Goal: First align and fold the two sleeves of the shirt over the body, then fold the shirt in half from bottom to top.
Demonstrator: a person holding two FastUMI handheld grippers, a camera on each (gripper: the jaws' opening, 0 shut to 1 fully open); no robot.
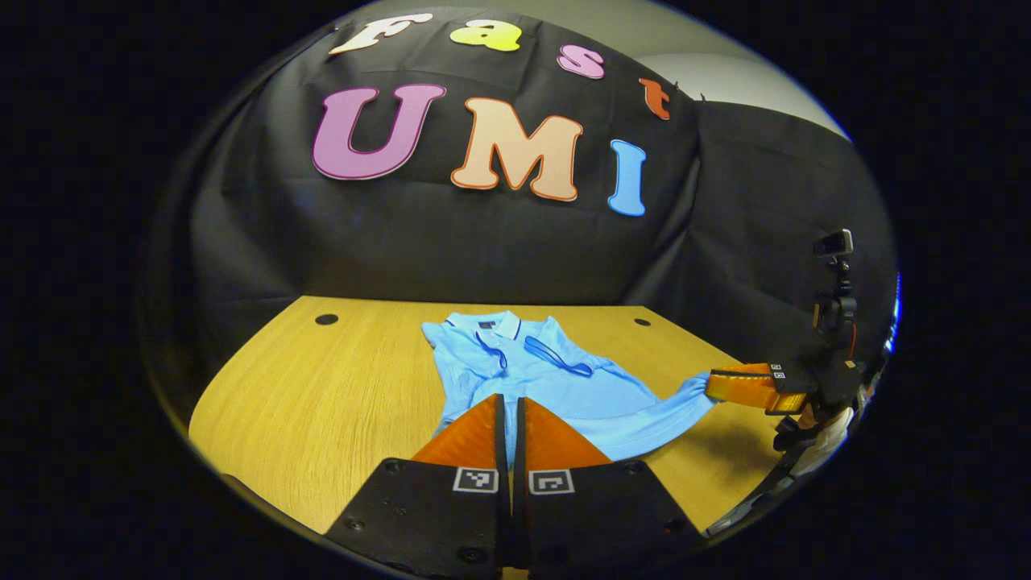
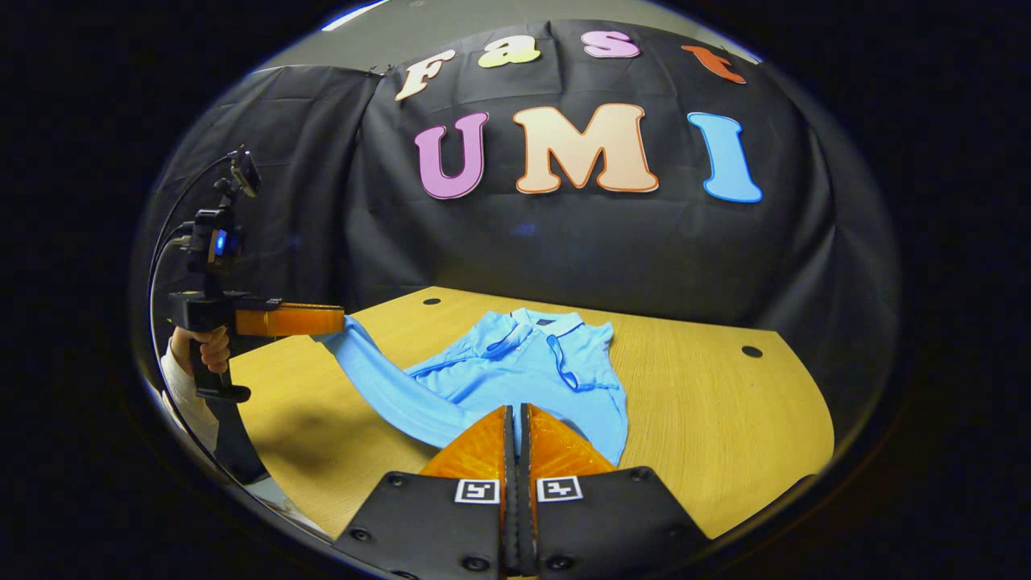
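1. Left gripper [image 1: 509, 400] fingers pressed together, pinching shirt [image 1: 548, 379] cloth.
2. Right gripper [image 2: 515, 411] likewise pinches blue cloth.
3. Sleeve [image 2: 387, 379] is stretched off to the side.
4. Shirt lies on table [image 2: 725, 419], collar far.

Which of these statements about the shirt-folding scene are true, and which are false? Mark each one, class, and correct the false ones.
1. The blue shirt lies on a wooden table. True.
2. The left gripper has its fingers spread wide. False: they are closed together on shirt fabric.
3. The collar is at the end of the shirt nearest the black cloth wall. True.
4. The right gripper holds nothing. False: its fingers pinch shirt fabric too.
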